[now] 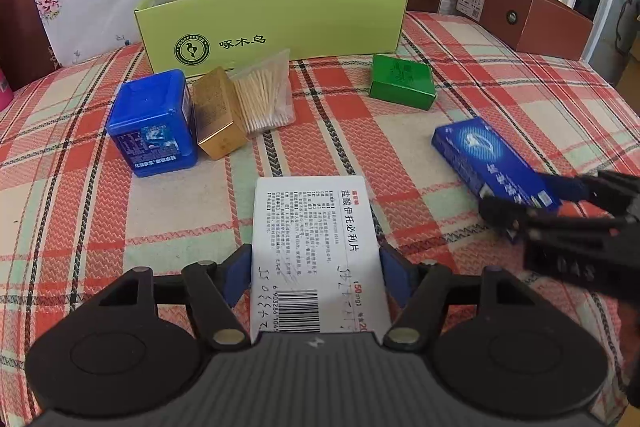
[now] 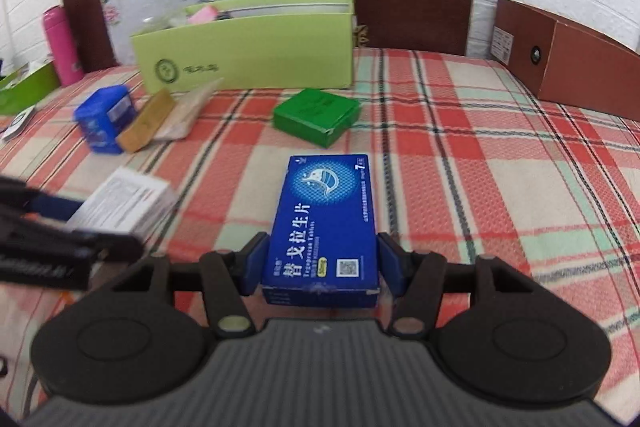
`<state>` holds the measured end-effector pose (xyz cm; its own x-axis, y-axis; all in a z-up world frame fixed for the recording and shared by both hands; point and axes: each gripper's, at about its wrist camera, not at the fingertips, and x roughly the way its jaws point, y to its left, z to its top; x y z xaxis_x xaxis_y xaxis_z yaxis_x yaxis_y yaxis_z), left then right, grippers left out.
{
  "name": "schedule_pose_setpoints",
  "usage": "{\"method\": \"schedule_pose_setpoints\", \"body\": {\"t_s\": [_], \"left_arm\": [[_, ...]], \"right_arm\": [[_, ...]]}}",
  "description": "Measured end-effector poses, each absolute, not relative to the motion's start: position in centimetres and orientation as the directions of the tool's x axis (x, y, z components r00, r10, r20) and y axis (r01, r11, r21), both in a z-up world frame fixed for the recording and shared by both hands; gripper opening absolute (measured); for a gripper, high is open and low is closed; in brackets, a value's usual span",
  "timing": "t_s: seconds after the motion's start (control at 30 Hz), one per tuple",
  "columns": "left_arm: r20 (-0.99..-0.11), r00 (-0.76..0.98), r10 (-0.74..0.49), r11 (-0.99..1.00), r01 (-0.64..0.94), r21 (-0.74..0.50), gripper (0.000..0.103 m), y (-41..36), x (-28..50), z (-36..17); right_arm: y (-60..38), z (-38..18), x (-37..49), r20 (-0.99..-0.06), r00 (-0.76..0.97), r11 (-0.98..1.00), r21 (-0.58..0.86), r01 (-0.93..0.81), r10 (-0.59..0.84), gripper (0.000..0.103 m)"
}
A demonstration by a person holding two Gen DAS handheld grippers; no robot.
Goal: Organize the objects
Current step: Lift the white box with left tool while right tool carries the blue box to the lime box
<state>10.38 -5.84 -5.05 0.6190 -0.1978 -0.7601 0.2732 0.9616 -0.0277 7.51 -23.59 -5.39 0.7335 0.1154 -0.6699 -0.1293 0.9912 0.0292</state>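
Observation:
A white medicine box (image 1: 312, 227) with black print and a barcode lies on the plaid tablecloth. It sits between the blue pads of my left gripper (image 1: 316, 259), which press on its two long sides. A blue medicine box (image 2: 328, 211) lies to its right. My right gripper (image 2: 322, 247) is shut on the near end of that box, one pad on each side. In the left wrist view the blue box (image 1: 480, 155) and right gripper (image 1: 532, 199) show at the right. In the right wrist view the white box (image 2: 128, 203) and left gripper (image 2: 86, 223) show at the left.
An open light green box (image 1: 272, 11) stands at the back with a jar and small items inside. In front of it are a blue tin (image 1: 154, 123), a gold box (image 1: 218, 115), a bag of cotton swabs (image 1: 266, 95) and a green box (image 1: 402, 81). A brown box (image 1: 524, 15) stands back right.

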Motion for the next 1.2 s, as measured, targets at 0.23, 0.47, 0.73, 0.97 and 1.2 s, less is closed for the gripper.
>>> {"method": "schedule_pose_setpoints", "body": {"t_s": [0.23,0.47,0.73,0.97,1.2], "left_arm": [[-0.762,0.623,-0.175,0.966,0.257,-0.012,0.071,-5.6,9.6,-5.3],[-0.762,0.628,-0.156,0.968,0.249,0.007,0.073,-5.8,9.8,-5.5],[-0.76,0.628,-0.167,0.964,0.266,0.008,0.072,-5.9,10.0,-5.5],[-0.759,0.628,-0.172,0.961,0.277,0.012,0.072,-5.9,10.0,-5.5],[-0.756,0.625,-0.193,0.955,0.296,0.0,0.07,-5.9,9.9,-5.3]], "right_arm": [[-21.4,-5.2,3.5,-0.691,0.709,0.986,0.036,-0.163,0.143,0.07],[-20.8,-5.0,3.8,-0.678,0.727,0.988,-0.009,-0.154,0.108,0.071],[-20.8,-5.5,4.3,-0.689,0.718,0.99,-0.008,-0.138,0.094,0.071],[-20.6,-5.7,4.7,-0.692,0.716,0.991,-0.008,-0.133,0.091,0.069],[-20.9,-6.0,4.7,-0.692,0.715,0.992,0.02,-0.123,0.103,0.055]]}}
